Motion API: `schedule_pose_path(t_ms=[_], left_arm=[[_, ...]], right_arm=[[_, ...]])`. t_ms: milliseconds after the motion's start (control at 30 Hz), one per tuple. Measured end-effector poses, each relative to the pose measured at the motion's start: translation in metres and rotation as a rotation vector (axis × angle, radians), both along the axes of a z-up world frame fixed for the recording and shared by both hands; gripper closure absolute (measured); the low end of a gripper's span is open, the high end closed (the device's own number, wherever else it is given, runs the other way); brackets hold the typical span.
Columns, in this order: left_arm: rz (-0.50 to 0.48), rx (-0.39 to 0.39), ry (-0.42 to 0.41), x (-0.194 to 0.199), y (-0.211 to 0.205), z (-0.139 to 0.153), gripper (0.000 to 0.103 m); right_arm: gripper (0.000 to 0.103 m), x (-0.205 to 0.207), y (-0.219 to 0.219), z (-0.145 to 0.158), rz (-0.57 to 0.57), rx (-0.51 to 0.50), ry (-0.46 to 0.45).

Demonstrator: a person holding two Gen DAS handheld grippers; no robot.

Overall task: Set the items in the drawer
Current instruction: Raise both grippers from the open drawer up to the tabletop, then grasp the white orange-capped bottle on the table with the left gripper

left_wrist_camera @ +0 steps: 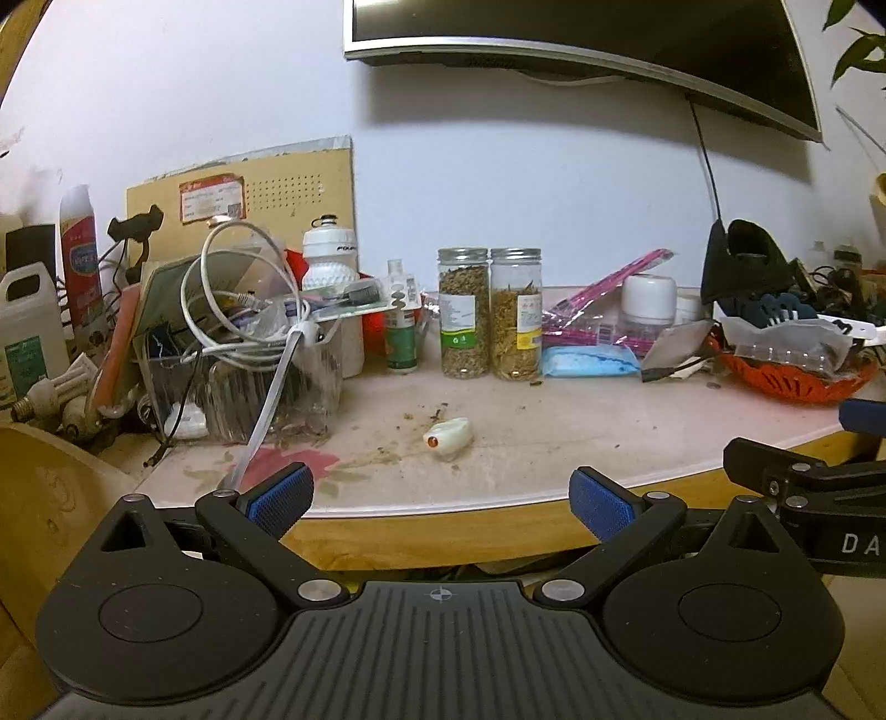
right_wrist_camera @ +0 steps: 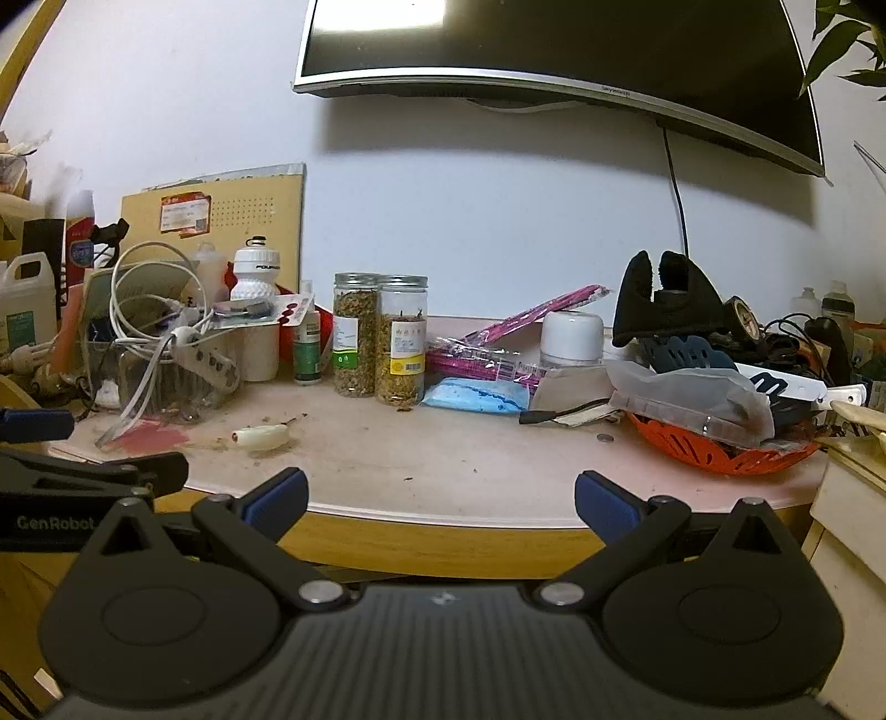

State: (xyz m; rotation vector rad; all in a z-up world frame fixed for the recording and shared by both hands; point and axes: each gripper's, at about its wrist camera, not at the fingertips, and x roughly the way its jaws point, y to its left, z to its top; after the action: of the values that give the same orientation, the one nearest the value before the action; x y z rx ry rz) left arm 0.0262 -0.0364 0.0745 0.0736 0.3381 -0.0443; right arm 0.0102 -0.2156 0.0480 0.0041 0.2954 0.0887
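A cluttered desk (left_wrist_camera: 554, 443) faces both grippers. A small white bottle (left_wrist_camera: 449, 436) with a red tip lies on its side near the front; it also shows in the right wrist view (right_wrist_camera: 261, 437). Two glass jars of dried herbs (left_wrist_camera: 464, 313) (left_wrist_camera: 516, 314) stand behind it, also in the right wrist view (right_wrist_camera: 355, 334) (right_wrist_camera: 402, 340). My left gripper (left_wrist_camera: 441, 501) is open and empty, at the desk's front edge. My right gripper (right_wrist_camera: 441, 501) is open and empty, also at the front edge. No drawer is in view.
A clear holder with a coiled white cable (left_wrist_camera: 243, 310) stands at left. A blue packet (left_wrist_camera: 590, 361), pink packets (left_wrist_camera: 603, 288), a white jar (left_wrist_camera: 648, 304) and an orange basket (left_wrist_camera: 797, 382) of clutter fill the right. A monitor (left_wrist_camera: 581, 39) hangs above.
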Motion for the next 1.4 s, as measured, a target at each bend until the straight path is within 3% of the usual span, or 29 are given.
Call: schedule_pose_path(t_ms=[467, 1400], left_arm=[[0.015, -0.017, 0.007, 0.024, -0.001, -0.007, 0.001], [0.058, -0.058, 0.094, 0.14, -0.001, -0.046, 0.002]], right_arm=[[0.0, 0.002, 0.004, -0.003, 0.017, 0.008, 0.032], [0.0, 0.015, 0.006, -0.007, 0.061, 0.056, 0.099]])
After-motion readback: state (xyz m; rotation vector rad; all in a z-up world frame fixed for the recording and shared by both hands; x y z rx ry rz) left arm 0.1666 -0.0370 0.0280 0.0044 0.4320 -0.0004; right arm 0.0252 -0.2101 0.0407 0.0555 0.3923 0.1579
